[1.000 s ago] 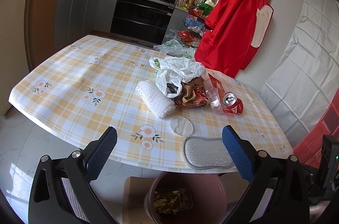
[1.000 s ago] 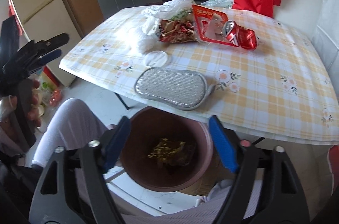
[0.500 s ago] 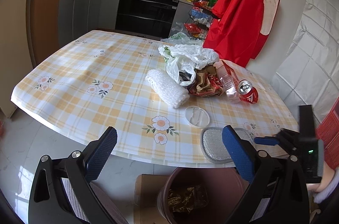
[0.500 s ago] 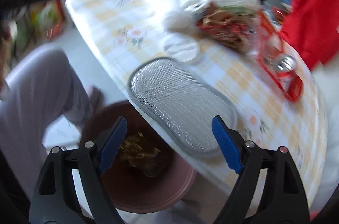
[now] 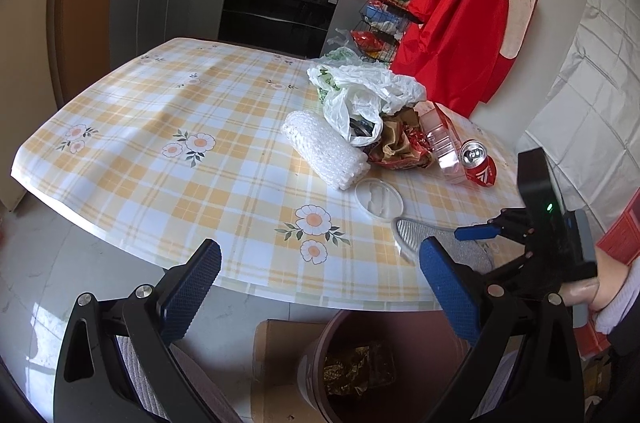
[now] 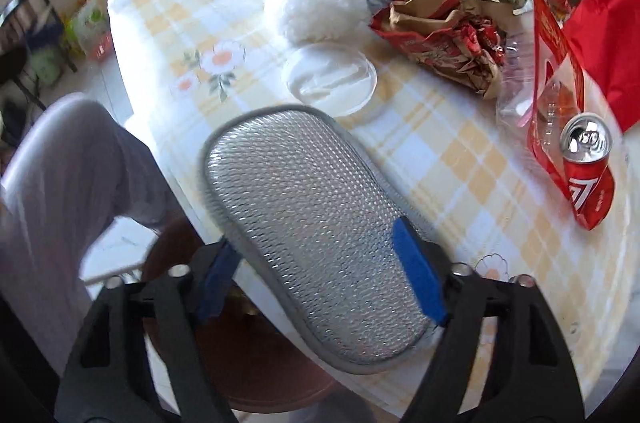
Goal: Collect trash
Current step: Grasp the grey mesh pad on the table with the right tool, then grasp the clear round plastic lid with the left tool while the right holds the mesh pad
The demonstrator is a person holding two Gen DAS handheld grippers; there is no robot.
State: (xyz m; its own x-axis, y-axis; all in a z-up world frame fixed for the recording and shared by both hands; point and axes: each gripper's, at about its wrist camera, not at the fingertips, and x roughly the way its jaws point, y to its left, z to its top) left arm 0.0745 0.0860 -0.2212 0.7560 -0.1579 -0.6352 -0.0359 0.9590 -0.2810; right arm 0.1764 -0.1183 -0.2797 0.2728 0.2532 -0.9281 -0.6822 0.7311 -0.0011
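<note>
- Right tool is pointing steeply down at the near edge of the counter, its jaws closing with the silver mesh pad between them; the right blue pad looks to be touching the pad's rim, while the left finger is sitting below the counter edge, so a firm pinch is not yet visible.
- Straddling it across its width is likely a way of taking the pad by its two long sides, since it is lying flat and overhanging the edge.
- Left tool is hanging spread and empty in front of the counter, gripping nothing, probably waiting out of the way.
- Sitting on the floor under the near edge, the brown bin is already holding some crumpled gold-coloured wrapper, so things can be taken or swept off the counter straight down into it.
- Just beyond the mesh pad, the clear plastic lid is lying flat.
- Farther off, the rubbish is bunched together: a white foam net roll, a white plastic bag, a crumpled brown and red wrapper, a clear packet with red edging and a red drink can lying on its side at the right.
- Most of the clearing is, in my judgement, still to be done.
</note>
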